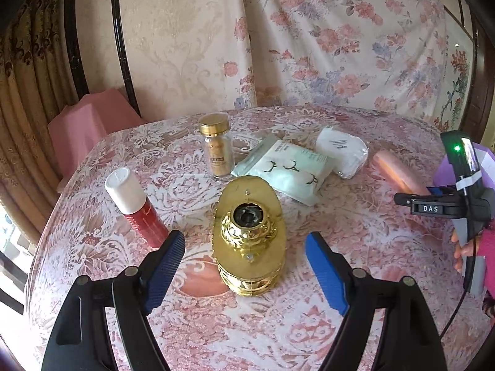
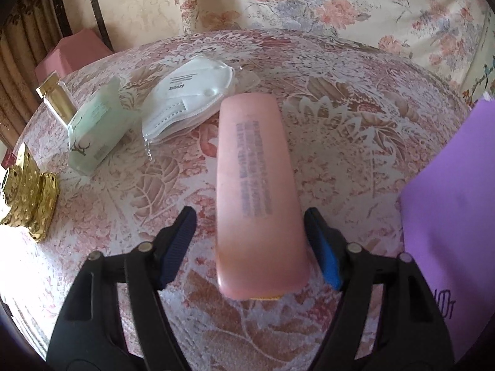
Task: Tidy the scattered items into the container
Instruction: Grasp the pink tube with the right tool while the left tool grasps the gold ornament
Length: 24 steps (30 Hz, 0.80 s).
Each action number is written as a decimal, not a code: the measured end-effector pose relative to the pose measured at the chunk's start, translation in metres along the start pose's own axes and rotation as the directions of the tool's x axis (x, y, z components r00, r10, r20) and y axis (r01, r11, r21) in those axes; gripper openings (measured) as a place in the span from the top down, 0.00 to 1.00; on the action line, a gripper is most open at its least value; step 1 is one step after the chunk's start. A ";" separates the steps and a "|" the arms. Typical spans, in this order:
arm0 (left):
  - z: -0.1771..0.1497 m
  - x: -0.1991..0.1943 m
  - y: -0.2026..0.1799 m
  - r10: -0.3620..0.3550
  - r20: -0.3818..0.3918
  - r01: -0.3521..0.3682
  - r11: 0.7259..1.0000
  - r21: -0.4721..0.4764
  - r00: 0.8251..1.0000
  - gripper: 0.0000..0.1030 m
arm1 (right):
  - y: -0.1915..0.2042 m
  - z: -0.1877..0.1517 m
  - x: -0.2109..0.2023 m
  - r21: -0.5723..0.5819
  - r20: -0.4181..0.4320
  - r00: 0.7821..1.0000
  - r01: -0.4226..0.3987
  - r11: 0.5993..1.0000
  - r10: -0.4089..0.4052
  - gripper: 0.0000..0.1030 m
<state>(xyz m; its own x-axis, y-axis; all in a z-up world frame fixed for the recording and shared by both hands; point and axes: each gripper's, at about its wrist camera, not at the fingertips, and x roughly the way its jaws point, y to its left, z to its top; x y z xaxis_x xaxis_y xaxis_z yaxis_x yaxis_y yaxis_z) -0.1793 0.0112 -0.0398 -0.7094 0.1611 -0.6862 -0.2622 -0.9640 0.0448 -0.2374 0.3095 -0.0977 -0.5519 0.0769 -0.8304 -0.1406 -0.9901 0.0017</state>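
A gold ornate stand lies on the patterned tablecloth between the open fingers of my left gripper, which does not touch it. It also shows in the right wrist view. A pink tube lies between the open fingers of my right gripper; the right pad is close to it, the left pad stands apart. The tube also shows in the left wrist view. A purple container stands to the right of the tube.
A red spray bottle with a white cap, a gold-capped jar, a mint-green pack and a bagged white mask lie on the table. A pink-draped seat stands behind the far left edge.
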 end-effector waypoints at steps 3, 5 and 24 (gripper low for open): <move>0.002 0.007 0.004 0.009 -0.013 -0.009 1.000 -0.003 1.000 0.22 | 0.000 0.000 -0.001 -0.010 0.007 1.000 0.012 1.000 -0.012 0.50; 0.003 0.015 0.010 -0.006 -0.038 0.005 1.000 -0.020 0.999 0.22 | 0.000 0.000 -0.001 -0.013 0.009 1.000 0.013 1.000 -0.013 0.50; 0.009 0.073 -0.004 -0.007 -0.191 0.008 1.000 0.005 0.981 0.22 | 0.007 -0.006 -0.003 -0.051 0.041 0.999 0.007 0.999 -0.005 0.50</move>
<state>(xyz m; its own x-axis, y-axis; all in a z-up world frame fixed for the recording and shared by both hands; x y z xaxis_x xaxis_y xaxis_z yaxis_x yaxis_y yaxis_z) -0.2358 0.0287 -0.0837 -0.5691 0.1245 -0.8128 -0.2712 -0.9616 0.0425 -0.2318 0.3012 -0.0990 -0.5842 0.0868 -0.8069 -0.1027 -0.9942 -0.0326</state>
